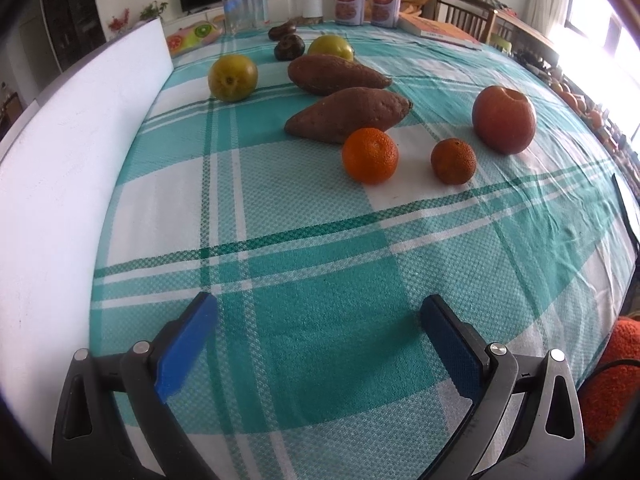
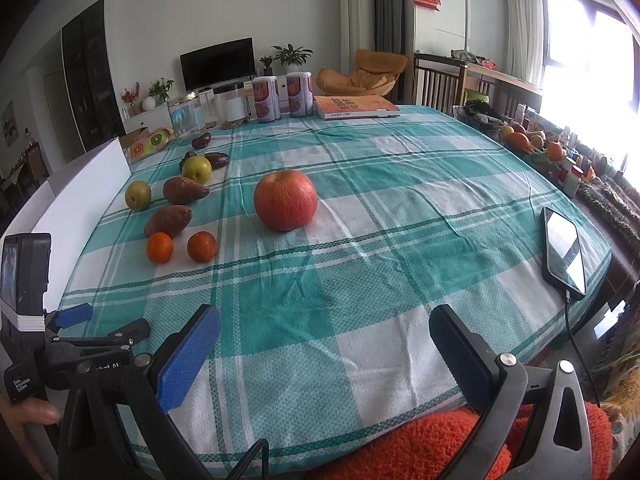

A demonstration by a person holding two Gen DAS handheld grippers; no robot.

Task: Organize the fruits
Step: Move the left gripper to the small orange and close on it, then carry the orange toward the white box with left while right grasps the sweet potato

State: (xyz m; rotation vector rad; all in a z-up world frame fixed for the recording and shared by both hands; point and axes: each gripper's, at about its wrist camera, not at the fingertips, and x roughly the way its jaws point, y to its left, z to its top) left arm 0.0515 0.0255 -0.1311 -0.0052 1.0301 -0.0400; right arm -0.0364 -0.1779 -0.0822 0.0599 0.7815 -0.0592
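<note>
A red apple (image 2: 285, 200) (image 1: 503, 119) rests on the green-checked tablecloth (image 2: 380, 208). Left of it lie two mandarins (image 2: 159, 247) (image 2: 201, 246), also in the left wrist view as mandarins (image 1: 369, 155) (image 1: 453, 161). Behind them are two sweet potatoes (image 1: 348, 114) (image 1: 334, 74), two yellow-green fruits (image 1: 232, 77) (image 1: 330, 48) and several dark fruits (image 1: 289, 46). My left gripper (image 1: 318, 312) hovers open over the near cloth, well short of the mandarins. My right gripper (image 2: 324, 322) is open and empty at the table's front edge; the left gripper (image 2: 100, 318) shows at its lower left.
A white board (image 1: 80, 152) runs along the table's left side. Jars (image 2: 186, 118), two cans (image 2: 282, 96) and a book (image 2: 354, 106) stand at the far edge. A phone (image 2: 564, 252) with a cable lies at the right edge. A fruit basket (image 2: 532, 144) sits beyond the table.
</note>
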